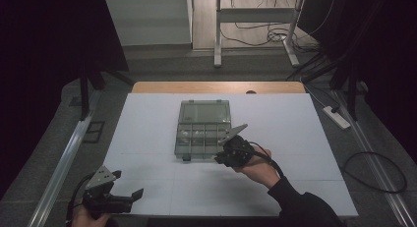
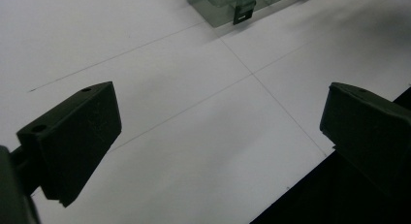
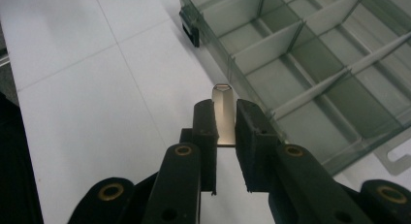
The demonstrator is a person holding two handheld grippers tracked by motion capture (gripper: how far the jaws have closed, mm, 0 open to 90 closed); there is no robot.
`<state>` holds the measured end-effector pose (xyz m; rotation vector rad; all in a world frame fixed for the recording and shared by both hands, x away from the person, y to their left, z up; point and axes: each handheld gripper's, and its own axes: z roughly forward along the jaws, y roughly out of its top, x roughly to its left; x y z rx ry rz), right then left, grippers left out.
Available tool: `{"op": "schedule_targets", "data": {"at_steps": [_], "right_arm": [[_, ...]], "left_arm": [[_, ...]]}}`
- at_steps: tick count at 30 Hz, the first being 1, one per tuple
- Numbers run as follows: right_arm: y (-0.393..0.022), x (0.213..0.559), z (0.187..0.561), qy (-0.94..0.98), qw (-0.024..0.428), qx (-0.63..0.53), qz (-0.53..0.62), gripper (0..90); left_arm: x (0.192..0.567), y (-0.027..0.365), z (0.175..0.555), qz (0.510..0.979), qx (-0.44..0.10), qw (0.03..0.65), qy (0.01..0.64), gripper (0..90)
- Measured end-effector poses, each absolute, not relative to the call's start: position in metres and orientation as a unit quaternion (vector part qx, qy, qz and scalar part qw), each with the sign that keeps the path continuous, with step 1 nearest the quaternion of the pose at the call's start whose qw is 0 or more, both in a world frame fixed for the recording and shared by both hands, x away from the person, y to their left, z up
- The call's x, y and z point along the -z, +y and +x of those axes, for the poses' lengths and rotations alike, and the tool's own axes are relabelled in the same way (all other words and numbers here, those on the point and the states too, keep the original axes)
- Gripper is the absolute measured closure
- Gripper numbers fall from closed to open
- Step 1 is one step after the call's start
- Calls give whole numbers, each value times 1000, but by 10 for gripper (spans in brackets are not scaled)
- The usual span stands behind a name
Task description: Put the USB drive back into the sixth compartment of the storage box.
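A clear plastic compartment box [image 1: 203,131] lies open at the middle of the white table [image 1: 285,133], its lid [image 1: 204,111] folded back on the far side. My right gripper [image 1: 220,159] sits at the box's front right corner, shut on a small pale hexagonal metal piece [image 3: 223,95] that stands up between its jaws. Just beside that piece are the box's divider walls [image 3: 269,47], with nothing visible in the compartments. My left gripper [image 1: 130,184] hangs low over the table's front left edge. Its jaws stand wide open with nothing between them [image 2: 218,95], pointing toward the box [image 2: 228,3].
A dark latch [image 3: 190,30] sticks out from the box's front wall. The table's front edge runs just under the left gripper. On the floor at the right lie a power strip [image 1: 336,116] and cables [image 1: 373,173]. A desk frame [image 1: 255,20] stands beyond the table.
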<state>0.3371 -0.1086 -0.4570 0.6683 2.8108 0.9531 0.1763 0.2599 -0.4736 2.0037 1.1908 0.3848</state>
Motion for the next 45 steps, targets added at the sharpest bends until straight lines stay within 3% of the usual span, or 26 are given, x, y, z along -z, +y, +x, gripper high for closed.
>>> {"op": "schedule_targets", "data": {"at_steps": [45], "right_arm": [[-55, 462, 370, 913, 77, -332, 224, 786]], "left_arm": [[474, 261, 176, 784, -150, 382, 466, 11]]}}
